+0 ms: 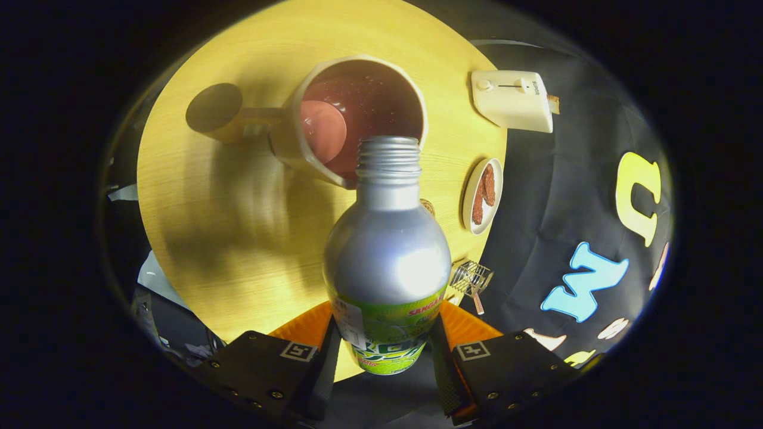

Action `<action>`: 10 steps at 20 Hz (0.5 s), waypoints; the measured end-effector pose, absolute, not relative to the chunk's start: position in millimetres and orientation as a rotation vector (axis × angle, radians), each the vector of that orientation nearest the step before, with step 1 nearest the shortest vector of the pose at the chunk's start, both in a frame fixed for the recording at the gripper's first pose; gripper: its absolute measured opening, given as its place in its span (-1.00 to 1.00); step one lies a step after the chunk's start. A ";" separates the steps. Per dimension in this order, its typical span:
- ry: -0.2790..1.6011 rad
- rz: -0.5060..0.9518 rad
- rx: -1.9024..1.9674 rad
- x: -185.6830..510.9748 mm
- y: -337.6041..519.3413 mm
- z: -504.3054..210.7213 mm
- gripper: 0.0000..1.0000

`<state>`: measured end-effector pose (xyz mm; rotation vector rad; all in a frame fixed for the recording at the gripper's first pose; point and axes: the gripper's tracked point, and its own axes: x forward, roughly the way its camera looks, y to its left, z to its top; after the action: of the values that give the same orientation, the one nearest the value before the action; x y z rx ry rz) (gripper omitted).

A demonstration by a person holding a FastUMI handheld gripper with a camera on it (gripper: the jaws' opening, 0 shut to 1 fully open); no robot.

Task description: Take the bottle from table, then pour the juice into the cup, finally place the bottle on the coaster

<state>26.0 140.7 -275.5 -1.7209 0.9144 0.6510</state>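
Already tilted, the silver metal bottle (386,250) sat clamped between both fingers of the gripper (384,351), its open mouth over the cream cup (357,116); tipping off-line would likely spill juice onto the round wooden table (238,226).

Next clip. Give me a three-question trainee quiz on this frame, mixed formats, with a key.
1. True or false: the tongs are shut on the bottle.
2. Multiple choice: the bottle's open mouth points at
A. the cup
B. the small plate
C. the white box with a slider
3. Fill in: beyond the cup, at the end of its handle, a dark round ____ lies on the wooden table.

Key: 1 true, both fingers press the bottle's labelled lower body. 2 A, the uncapped neck sits just before the cup's rim, and the cup's inside looks reddish. 3 coaster, with nothing on it.
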 end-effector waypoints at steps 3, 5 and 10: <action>0.947 0.640 -1.733 26.1 137.6 -272.6 0.40; 0.964 0.634 -1.748 27.6 134.5 -271.1 0.40; 0.986 0.632 -1.775 27.3 133.2 -268.0 0.40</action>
<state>27.3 133.2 -268.0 -1.7746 0.9858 0.6316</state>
